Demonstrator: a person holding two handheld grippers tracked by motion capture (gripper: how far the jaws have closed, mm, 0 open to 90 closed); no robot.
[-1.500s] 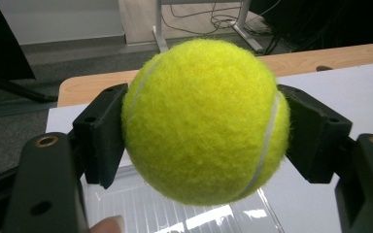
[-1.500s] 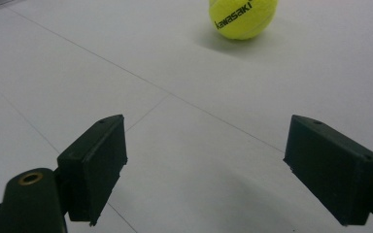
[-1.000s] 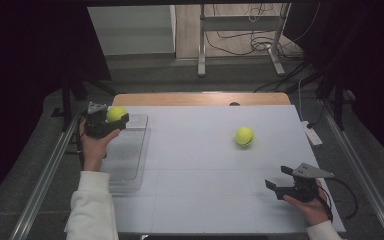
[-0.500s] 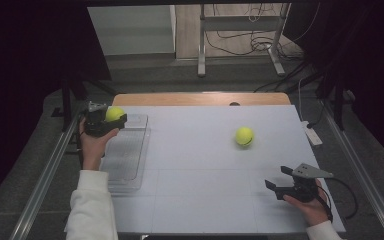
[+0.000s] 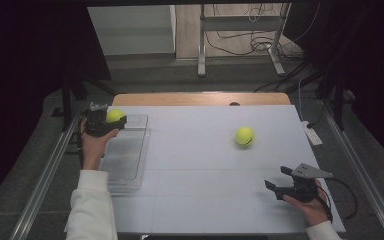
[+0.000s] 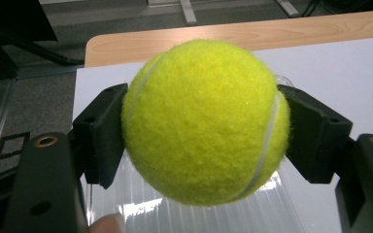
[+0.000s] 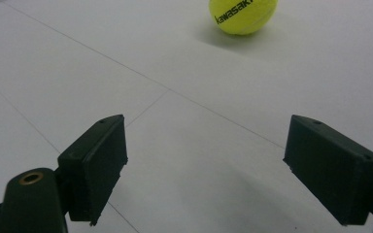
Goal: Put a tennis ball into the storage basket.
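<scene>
**Tennis ball clamped over the clear tray, a second one loose on the table**

From the high view, the held tennis ball (image 5: 114, 115) sits in the left gripper (image 5: 111, 122) at the far left of the white table (image 5: 200, 200), raised over the far end of a clear plastic tray (image 5: 125, 160) that lies along the table's left edge. The person's left hand (image 5: 94, 146) wraps the gripper from below, a white sleeve (image 5: 91, 210) trailing back to the near edge. Well apart, toward the right half of the table, a second tennis ball (image 5: 244, 136) rests on the bare surface. Nearer the person, at the right, the right gripper (image 5: 279, 184) lies low over the table in the right hand (image 5: 307, 205), its jaws spread with nothing between them, pointing left across the table.

In the left gripper view, the held tennis ball (image 6: 205, 121) is pinched firmly, one black jaw pressing each side. Beneath it the ribbed clear plastic tray (image 6: 194, 213) shows, and beyond it the white table and its wooden far edge (image 6: 281, 31).

In the right gripper view, the two jaws stand wide apart over the white table (image 7: 184, 145), gripping nothing. The second tennis ball (image 7: 243, 14) sits farther off ahead, black lettering on its side, clear of both jaws.
</scene>
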